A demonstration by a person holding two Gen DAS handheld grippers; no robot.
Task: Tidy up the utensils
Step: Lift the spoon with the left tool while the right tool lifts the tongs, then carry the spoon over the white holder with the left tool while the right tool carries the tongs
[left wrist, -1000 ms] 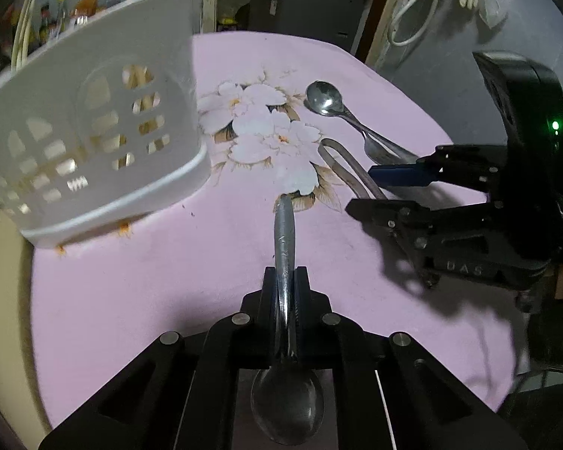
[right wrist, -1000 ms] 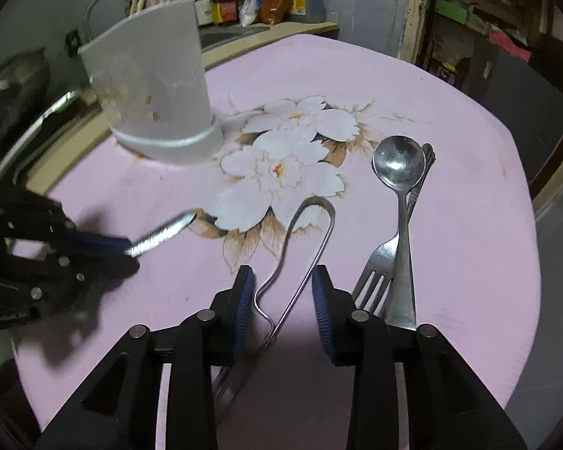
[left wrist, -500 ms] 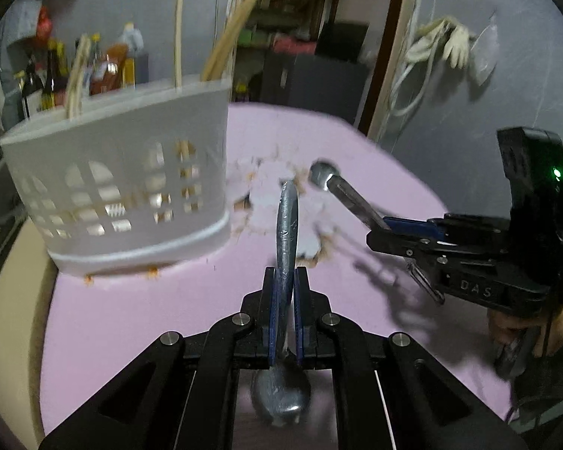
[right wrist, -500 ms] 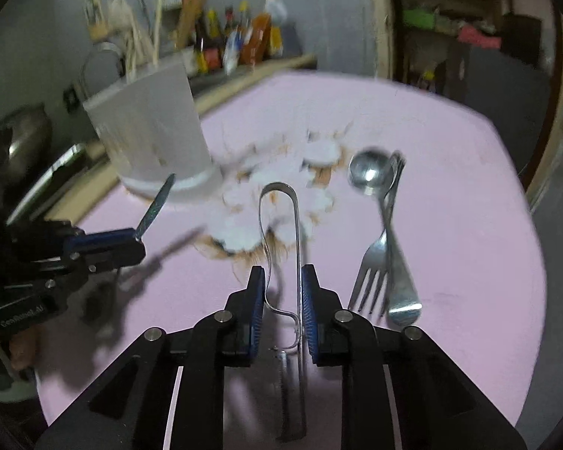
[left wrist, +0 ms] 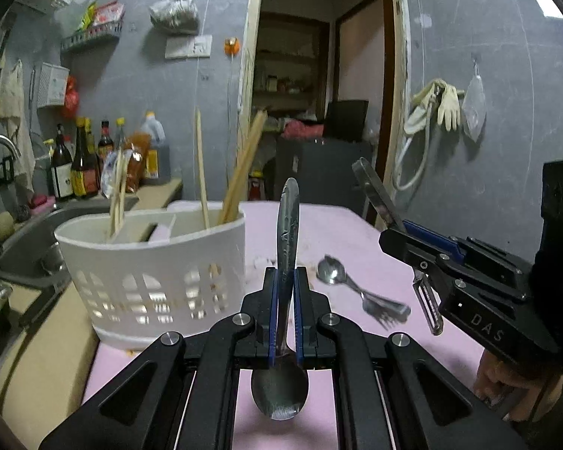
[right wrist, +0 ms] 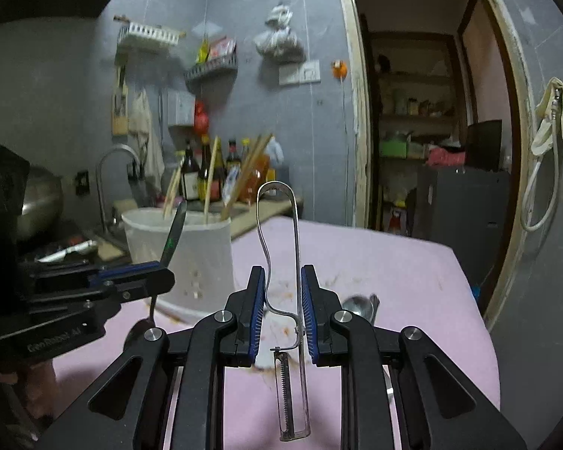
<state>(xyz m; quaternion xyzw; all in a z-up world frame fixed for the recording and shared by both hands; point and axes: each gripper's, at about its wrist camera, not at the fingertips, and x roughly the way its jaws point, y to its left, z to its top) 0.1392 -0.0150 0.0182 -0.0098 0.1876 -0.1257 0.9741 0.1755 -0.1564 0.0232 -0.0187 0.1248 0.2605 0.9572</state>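
Each hand-held gripper (left wrist: 285,300) is black with silver screws (left wrist: 242,318) and blue finger pads (right wrist: 258,311).

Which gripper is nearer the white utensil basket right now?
Left. The left gripper, shut on a spoon, sits just beside the white basket; the right gripper, holding a peeler, is farther out.

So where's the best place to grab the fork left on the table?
Grip the fork mid-handle, from above, jaws across its width. It lies flat on the pink cloth, tines toward the camera, its handle running alongside the loose spoon, so a narrow pinch seems safest.
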